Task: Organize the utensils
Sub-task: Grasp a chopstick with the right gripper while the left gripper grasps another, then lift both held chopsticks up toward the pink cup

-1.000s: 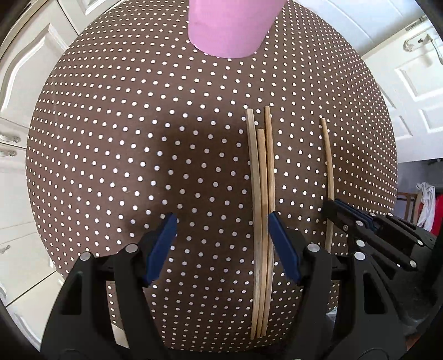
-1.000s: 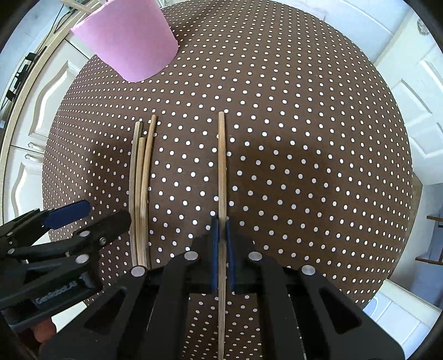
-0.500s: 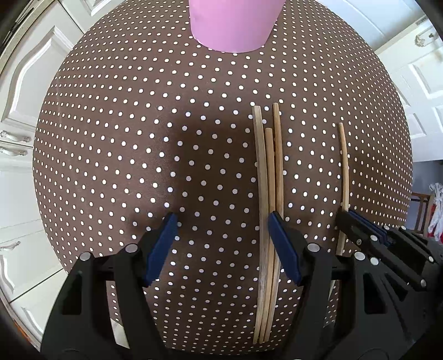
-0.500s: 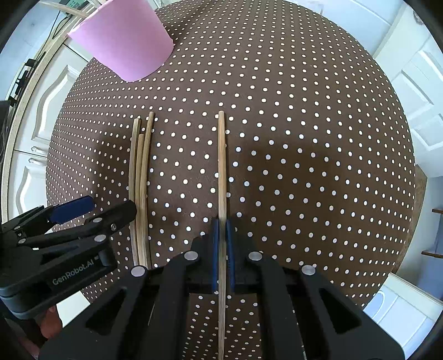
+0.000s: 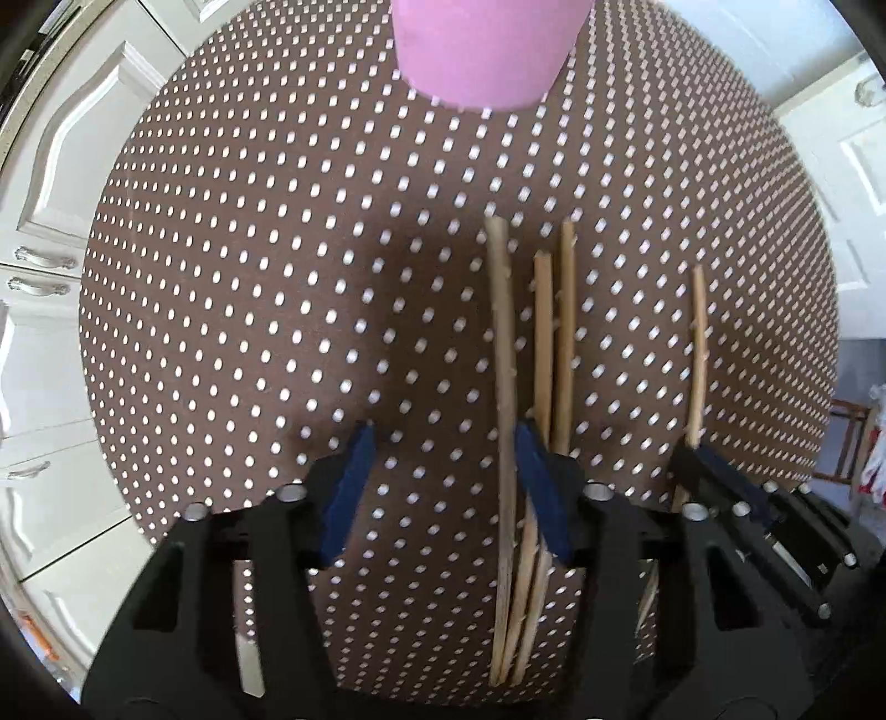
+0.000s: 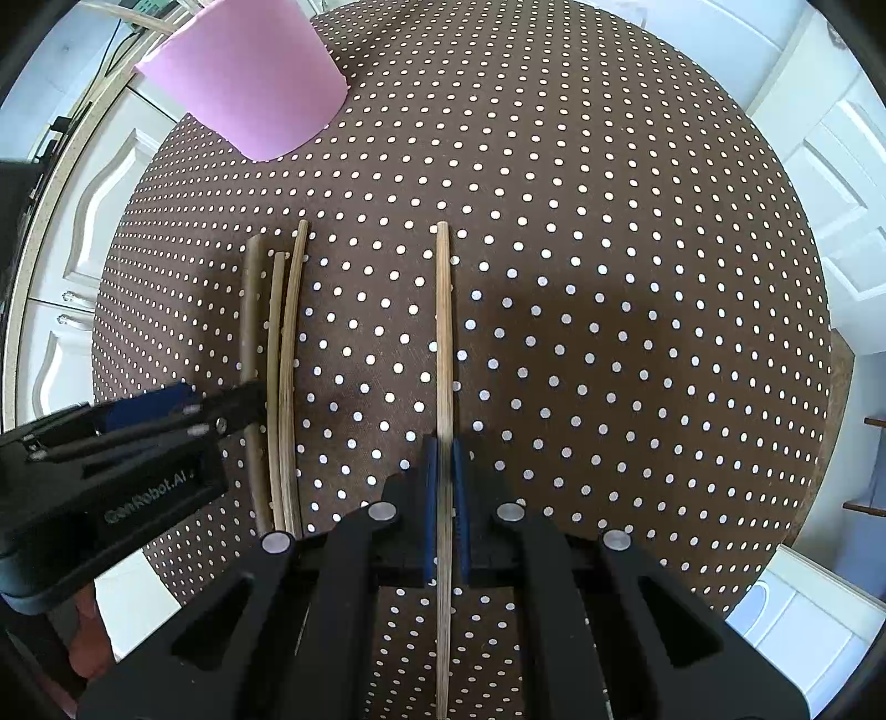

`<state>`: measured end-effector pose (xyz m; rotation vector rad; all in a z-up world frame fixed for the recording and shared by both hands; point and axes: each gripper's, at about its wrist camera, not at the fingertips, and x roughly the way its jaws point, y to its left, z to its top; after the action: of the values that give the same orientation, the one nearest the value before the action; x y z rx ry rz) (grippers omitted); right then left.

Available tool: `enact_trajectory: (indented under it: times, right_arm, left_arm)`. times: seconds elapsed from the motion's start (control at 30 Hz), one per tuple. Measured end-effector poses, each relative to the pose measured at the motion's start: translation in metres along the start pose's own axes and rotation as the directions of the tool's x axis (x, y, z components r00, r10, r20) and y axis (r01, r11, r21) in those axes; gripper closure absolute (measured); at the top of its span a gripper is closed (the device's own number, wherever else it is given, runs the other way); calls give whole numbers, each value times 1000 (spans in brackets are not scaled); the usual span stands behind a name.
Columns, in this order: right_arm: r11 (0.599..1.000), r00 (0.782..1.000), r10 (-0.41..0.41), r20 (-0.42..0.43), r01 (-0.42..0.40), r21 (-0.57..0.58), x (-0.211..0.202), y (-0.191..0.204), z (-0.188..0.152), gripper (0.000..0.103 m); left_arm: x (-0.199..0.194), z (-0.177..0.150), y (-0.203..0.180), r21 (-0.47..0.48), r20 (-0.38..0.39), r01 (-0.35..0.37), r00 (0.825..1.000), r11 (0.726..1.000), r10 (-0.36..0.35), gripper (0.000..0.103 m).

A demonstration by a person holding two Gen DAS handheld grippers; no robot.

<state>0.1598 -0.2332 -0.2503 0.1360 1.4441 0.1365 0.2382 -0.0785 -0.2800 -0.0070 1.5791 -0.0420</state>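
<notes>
Three wooden chopsticks (image 6: 279, 354) lie side by side on the brown polka-dot tablecloth (image 6: 609, 277); they also show in the left wrist view (image 5: 545, 343). My left gripper (image 5: 440, 487) is open, its right finger pressed against the leftmost stick (image 5: 504, 387), which is shifted apart from the other two. My right gripper (image 6: 444, 498) is shut on a fourth, single chopstick (image 6: 443, 332), seen also in the left wrist view (image 5: 698, 354). A pink cup (image 5: 487, 50) stands at the far side of the table, also in the right wrist view (image 6: 249, 77).
White cabinet doors (image 5: 50, 183) with metal handles stand to the left of the table. A white door (image 6: 830, 183) is on the right. The left gripper's body (image 6: 111, 459) sits at the lower left of the right wrist view.
My left gripper has moved forward and down over the three sticks and narrowed; the leftmost stick has shifted away from the other two. The right gripper keeps its hold on the single chopstick.
</notes>
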Motion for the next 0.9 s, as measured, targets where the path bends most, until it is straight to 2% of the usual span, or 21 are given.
enact_trajectory:
  times: [0.13, 0.23, 0.3, 0.33, 0.37, 0.43, 0.73, 0.9]
  right_arm:
    - [1000, 1000, 0, -3, 0, 1, 1, -2, 1, 98]
    - [1000, 1000, -5, -4, 5, -2, 3, -1, 4, 98]
    - [1000, 1000, -9, -5, 9, -2, 3, 0, 5, 98]
    - [1000, 1000, -8, -6, 8, 1, 3, 0, 5, 98]
    - [1000, 1000, -7, -6, 7, 3, 4, 0, 6, 98]
    - [1000, 1000, -5, -7, 5, 5, 5, -2, 7, 98]
    - [1000, 1000, 10, 5, -10, 1, 2, -1, 20, 98]
    - [1000, 999, 28, 32, -28, -12, -3, 0, 25, 98]
  left_arm:
    - [-2, 1, 1, -6, -9, 10, 1000, 1000, -11, 56]
    - [-1, 3, 0, 4, 11, -9, 1000, 1000, 9, 60]
    - [-2, 5, -5, 60, 48, -25, 999, 998, 23, 69]
    - [-4, 5, -8, 79, 66, -32, 997, 996, 27, 84]
    - [-6, 5, -11, 90, 74, -42, 997, 995, 35, 93]
    - [-8, 7, -12, 106, 71, -33, 997, 994, 25, 97]
    - [-16, 5, 16, 88, 74, 31, 997, 996, -37, 98]
    - [-27, 3, 29, 77, 116, 2, 993, 997, -11, 98]
